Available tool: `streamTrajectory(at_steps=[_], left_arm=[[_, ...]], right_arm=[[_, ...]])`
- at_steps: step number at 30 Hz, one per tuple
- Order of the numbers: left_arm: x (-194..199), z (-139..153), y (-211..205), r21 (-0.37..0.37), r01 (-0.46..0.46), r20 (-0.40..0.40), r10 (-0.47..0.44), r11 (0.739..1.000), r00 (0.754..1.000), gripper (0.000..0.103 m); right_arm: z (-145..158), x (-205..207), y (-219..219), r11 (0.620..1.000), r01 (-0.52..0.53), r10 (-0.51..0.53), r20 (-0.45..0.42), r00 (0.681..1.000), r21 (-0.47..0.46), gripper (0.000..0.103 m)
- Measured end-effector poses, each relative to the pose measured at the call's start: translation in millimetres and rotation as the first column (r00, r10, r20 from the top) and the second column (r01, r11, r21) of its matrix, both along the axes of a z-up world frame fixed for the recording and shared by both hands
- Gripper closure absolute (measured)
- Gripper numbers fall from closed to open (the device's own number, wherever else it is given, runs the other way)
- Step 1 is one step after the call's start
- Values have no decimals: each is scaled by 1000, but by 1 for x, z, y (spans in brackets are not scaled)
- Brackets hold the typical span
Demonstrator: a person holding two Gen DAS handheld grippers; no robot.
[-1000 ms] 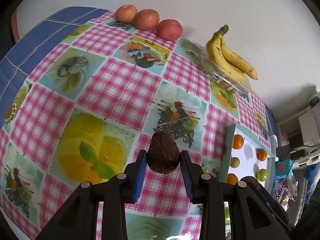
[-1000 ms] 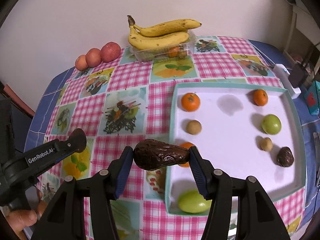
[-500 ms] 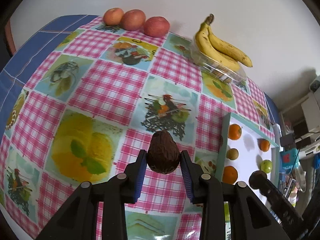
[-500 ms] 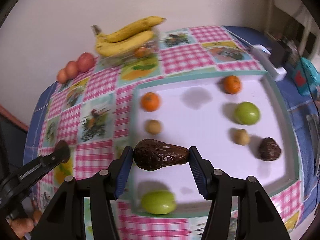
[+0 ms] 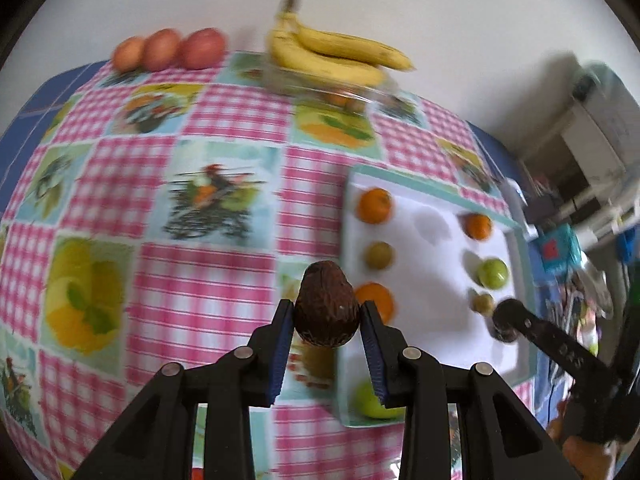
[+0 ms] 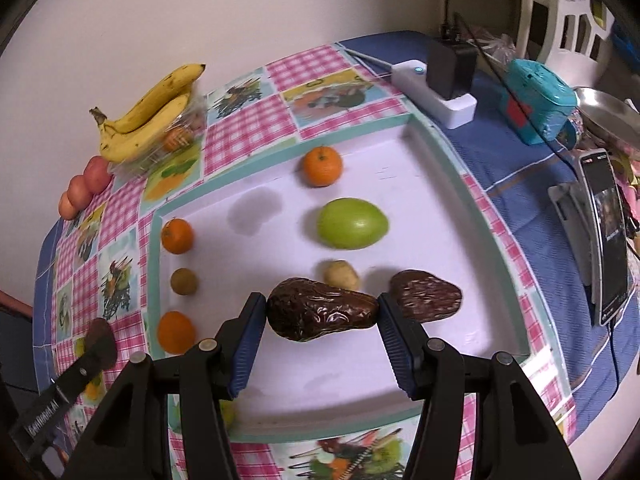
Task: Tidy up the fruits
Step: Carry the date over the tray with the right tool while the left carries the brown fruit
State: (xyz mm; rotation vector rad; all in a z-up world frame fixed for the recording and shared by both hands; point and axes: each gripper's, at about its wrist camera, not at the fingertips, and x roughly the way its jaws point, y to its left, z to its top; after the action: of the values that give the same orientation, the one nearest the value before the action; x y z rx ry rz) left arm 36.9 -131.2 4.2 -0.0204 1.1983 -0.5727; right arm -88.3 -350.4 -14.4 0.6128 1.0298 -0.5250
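Note:
My left gripper point(image 5: 326, 316) is shut on a dark brown avocado point(image 5: 326, 310), held in the air above the left edge of the white tray point(image 5: 432, 344). My right gripper point(image 6: 322, 314) is shut on a second dark avocado point(image 6: 320, 314), lying crosswise over the tray point(image 6: 472, 216), near its front middle. A third avocado point(image 6: 426, 296) lies on the tray just right of it. Oranges point(image 6: 322, 166), a green fruit point(image 6: 352, 223) and small brownish fruits point(image 6: 341, 275) sit in rows on the tray.
Bananas on a clear box point(image 5: 336, 56) and three reddish apples point(image 5: 168, 48) stand at the table's far edge by the wall. A white power strip point(image 6: 434, 88), a teal device point(image 6: 536, 100) and a phone on a stand point(image 6: 604, 236) lie right of the tray.
Both grippers have swung to the right with their avocados. The left one now hangs at the tray's left edge; the right one has moved further over the tray, close to the lying avocado.

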Motion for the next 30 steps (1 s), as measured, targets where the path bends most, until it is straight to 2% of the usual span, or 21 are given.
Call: streamTrajectory(at_steps=[4,11,21,30], left_arm=[[-15,-5,-25,-13,77,-15,-77,997,997,67],[-31,-18,-56,20,160,-25,-160,987,987,67],[-33,-40,-74,53,189,-62,-186,981,981,67],[-28,-55,-75,81,175,-88,-168,981,982,67]], right_arm=[[2,-5,-4,1000,6,-6,9,1000,2,44],[-4,-9,-9,1000,10,-10,0,1000,28,44],[-22,-10,-14,997,12,-10,-37,999,70,44],[-38,-7,-20,996,36,-29,-79,996,82,44]])
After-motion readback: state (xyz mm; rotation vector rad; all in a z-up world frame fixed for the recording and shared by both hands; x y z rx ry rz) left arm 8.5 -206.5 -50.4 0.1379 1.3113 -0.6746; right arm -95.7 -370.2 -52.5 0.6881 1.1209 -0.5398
